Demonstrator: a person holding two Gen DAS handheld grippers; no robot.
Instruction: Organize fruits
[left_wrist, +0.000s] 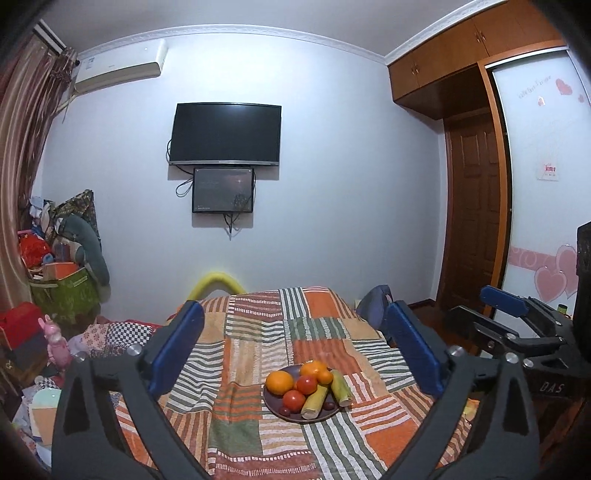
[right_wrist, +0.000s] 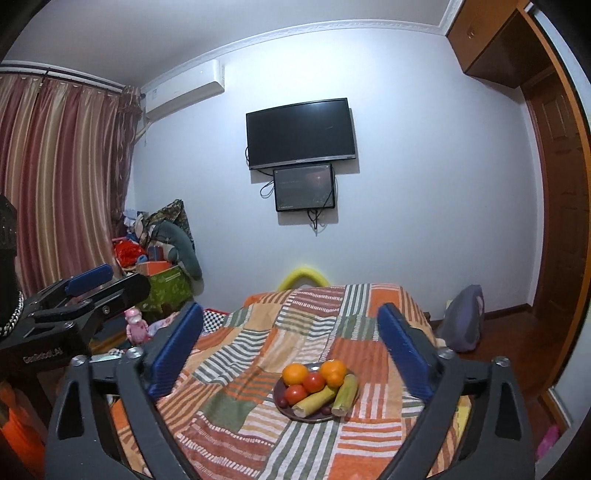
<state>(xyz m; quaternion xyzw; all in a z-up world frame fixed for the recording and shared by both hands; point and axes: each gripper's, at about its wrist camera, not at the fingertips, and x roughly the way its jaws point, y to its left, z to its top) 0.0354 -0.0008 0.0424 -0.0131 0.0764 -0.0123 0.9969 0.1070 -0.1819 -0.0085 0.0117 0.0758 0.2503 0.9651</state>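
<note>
A dark round plate (left_wrist: 273, 408) (right_wrist: 281, 408) sits on a patchwork-covered surface (left_wrist: 258, 332) (right_wrist: 288, 325). It holds oranges (left_wrist: 279, 382) (right_wrist: 294, 373), red tomatoes (left_wrist: 294, 400) (right_wrist: 295, 394), two green-yellow sugarcane pieces (left_wrist: 314, 401) (right_wrist: 314, 400) and small dark fruits (left_wrist: 285, 411). My left gripper (left_wrist: 295, 347) is open and empty, held above and before the plate. My right gripper (right_wrist: 290, 347) is open and empty too, likewise short of the plate. Each gripper shows in the other's view: the right gripper (left_wrist: 517, 314) at the right edge, the left gripper (right_wrist: 88, 288) at the left edge.
A cluttered pile of bags and toys (left_wrist: 62, 273) (right_wrist: 159, 258) lies at the left by the curtain (right_wrist: 55, 177). A TV (left_wrist: 225, 133) (right_wrist: 301, 133) hangs on the far wall. A grey bag (right_wrist: 463, 317) and wooden door (left_wrist: 472, 214) stand at right.
</note>
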